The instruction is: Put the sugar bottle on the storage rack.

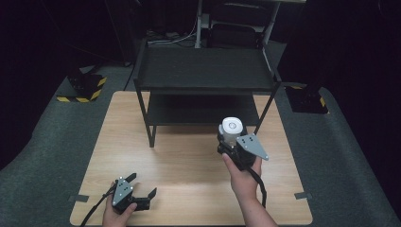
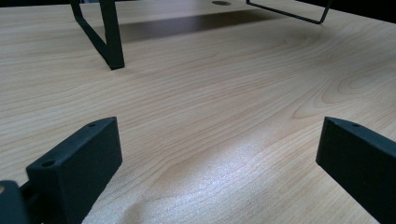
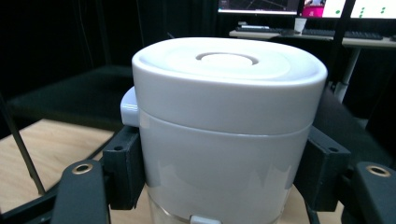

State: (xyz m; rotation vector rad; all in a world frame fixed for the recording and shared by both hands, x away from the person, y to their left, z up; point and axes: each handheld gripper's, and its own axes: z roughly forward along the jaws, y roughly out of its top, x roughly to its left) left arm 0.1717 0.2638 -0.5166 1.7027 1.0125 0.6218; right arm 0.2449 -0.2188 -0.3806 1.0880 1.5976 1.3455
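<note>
A white lidded canister (image 1: 231, 128) stands upright in my right gripper (image 1: 227, 142), which is shut on it, lifted above the table in front of the black shelf rack (image 1: 205, 87). In the right gripper view the canister (image 3: 224, 126) looms large, with a black pad (image 3: 122, 165) pressed on each side just below its lid. My left gripper (image 1: 142, 187) rests low near the table's front left edge, open. Its fingers (image 2: 79, 163) stand wide apart over bare wood in the left gripper view.
The two-tier black rack stands at the back of the wooden table (image 1: 184, 161); one rack leg (image 2: 112, 42) is seen ahead of the left gripper. Grey carpet surrounds the table. Yellow-black striped blocks (image 1: 85, 87) lie on the floor at the left.
</note>
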